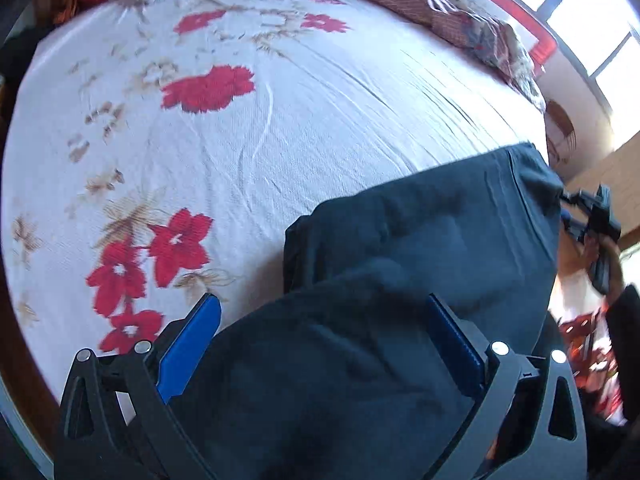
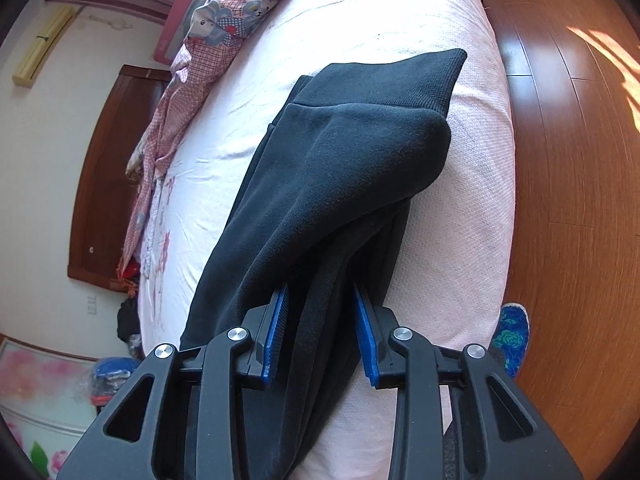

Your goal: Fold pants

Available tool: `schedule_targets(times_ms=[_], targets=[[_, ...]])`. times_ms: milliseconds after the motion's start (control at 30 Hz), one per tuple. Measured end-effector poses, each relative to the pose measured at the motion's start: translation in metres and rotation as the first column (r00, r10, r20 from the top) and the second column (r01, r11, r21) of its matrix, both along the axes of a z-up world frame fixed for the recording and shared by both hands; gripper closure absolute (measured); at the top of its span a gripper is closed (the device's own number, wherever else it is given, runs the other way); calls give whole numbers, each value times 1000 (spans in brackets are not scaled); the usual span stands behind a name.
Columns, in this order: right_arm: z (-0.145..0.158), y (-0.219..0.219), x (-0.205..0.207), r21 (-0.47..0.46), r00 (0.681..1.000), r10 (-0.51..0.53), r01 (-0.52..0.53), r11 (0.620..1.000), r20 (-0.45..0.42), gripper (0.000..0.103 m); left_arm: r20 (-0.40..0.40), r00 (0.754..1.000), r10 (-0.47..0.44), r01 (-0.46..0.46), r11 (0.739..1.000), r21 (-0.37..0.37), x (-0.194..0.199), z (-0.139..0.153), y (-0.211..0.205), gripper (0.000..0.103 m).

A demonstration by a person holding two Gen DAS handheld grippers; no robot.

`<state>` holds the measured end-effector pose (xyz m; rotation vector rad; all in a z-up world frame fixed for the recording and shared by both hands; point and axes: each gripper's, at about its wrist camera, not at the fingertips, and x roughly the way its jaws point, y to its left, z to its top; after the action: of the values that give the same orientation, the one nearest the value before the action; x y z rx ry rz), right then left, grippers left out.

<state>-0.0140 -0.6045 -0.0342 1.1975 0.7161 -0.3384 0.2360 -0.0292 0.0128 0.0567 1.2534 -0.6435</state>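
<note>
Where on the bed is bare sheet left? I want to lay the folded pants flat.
The widest bare stretch of floral sheet lies between the dark pants and the crumpled checked quilt along the far edge. A narrower bare strip runs between the pants and the bed's floor-side edge. It is crowded near both grippers, where the pants lie bunched.

we see a wooden floor (image 2: 580, 160) lit by sun, a dark wooden door (image 2: 108, 176), bright windows (image 1: 600, 12).

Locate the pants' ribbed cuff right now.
In the right wrist view the ribbed cuff sits at the far end of the folded dark pants, on the white bedsheet near the bed edge beside the wooden floor.
</note>
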Motion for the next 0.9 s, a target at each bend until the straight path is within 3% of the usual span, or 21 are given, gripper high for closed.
schedule_targets(times_ms=[67,167,200,300,333,467,500,700,833,867,900], targets=[[0,0,1,-12,1000,22,-22,1000,-2,71,-101,993,64,-71,995,-69,13,-10,1,3],[-1,-1,2,-17,999,44,-44,999,6,71,-150,986,69,-88,989,-121,17,-13,-5,10],[-1,-2,1,-12,999,45,-45,999,12,71,-169,983,65,-87,989,-124,17,-16,-9,18],[-2,-2,1,-8,998,52,-52,999,18,71,-199,979,52,-73,992,-105,16,-25,-23,22],[-2,-2,1,-11,998,57,-56,998,19,71,-199,978,60,-79,993,-90,16,-27,-26,24],[-3,-3,-1,-4,997,65,-65,998,28,71,-173,979,109,-110,994,2,21,-34,-25,72],[-4,-4,-1,6,998,61,-61,998,33,71,-167,981,97,-98,995,4,20,-34,-25,78],[9,3,-3,-68,998,65,-63,996,27,71,-77,995,60,-61,998,-11,10,-13,-25,84],[18,6,1,-129,994,100,-95,987,35,71,-77,995,66,-70,996,-50,16,3,-1,84],[15,5,4,-118,993,113,-108,987,38,66,-73,994,78,-81,996,-42,22,1,6,86],[11,5,6,-108,993,115,-111,988,27,57,-59,991,119,-120,993,-7,28,-4,15,99]])
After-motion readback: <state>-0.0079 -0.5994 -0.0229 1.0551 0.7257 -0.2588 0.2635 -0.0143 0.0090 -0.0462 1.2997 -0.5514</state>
